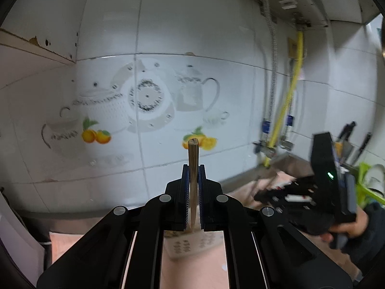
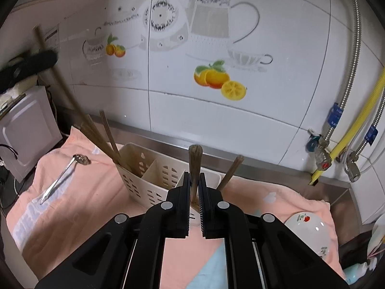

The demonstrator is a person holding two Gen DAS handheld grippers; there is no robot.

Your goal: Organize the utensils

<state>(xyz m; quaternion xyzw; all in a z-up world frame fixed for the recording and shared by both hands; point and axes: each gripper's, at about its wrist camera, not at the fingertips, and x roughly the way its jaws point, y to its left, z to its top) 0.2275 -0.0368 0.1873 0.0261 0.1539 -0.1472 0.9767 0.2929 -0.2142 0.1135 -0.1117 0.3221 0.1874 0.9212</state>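
Utensil caddy point(image 2: 144, 180) on the pink towel point(image 2: 96, 204), each gripper pinching 1 chopstick.

The right gripper point(image 2: 195, 187) clamps an upright chopstick point(image 2: 194, 166) over the caddy; the left gripper point(image 1: 193, 180) clamps its own chopstick point(image 1: 193, 161); a spoon point(image 2: 65, 173) lies left of the caddy.

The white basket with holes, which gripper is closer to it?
Right. The right gripper holds a chopstick directly above the white basket. The left gripper, shut on its own chopstick, is off to the side, up against the wall.
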